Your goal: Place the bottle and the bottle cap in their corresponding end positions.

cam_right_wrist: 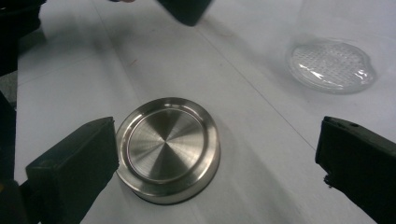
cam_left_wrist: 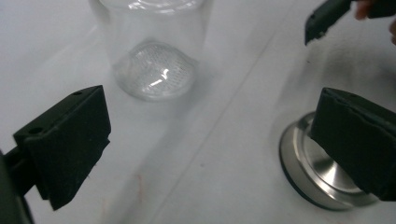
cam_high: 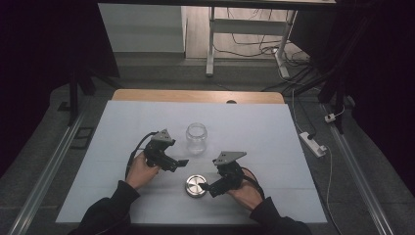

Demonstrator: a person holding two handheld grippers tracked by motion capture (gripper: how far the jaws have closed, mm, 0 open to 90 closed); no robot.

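A clear glass jar (cam_high: 196, 137) stands upright and lidless at the middle of the white table sheet (cam_high: 122, 127). Its round steel lid (cam_high: 195, 186) lies flat on the sheet in front of it. My left gripper (cam_high: 178, 164) is left of the lid and below-left of the jar, jaws open and empty; in the left gripper view the jar (cam_left_wrist: 154, 51) is ahead and the lid (cam_left_wrist: 303, 163) shows behind the right jaw. My right gripper (cam_high: 211, 188) sits just right of the lid, jaws wide open; in the right gripper view the lid (cam_right_wrist: 168, 147) lies untouched by the left jaw.
The sheet covers a wooden table whose far edge (cam_high: 195, 96) shows bare. Beyond it stand a white frame's legs (cam_high: 211, 44) and loose cables on the floor. A power strip (cam_high: 313, 143) lies off the table's right side. Metal rails run along both sides.
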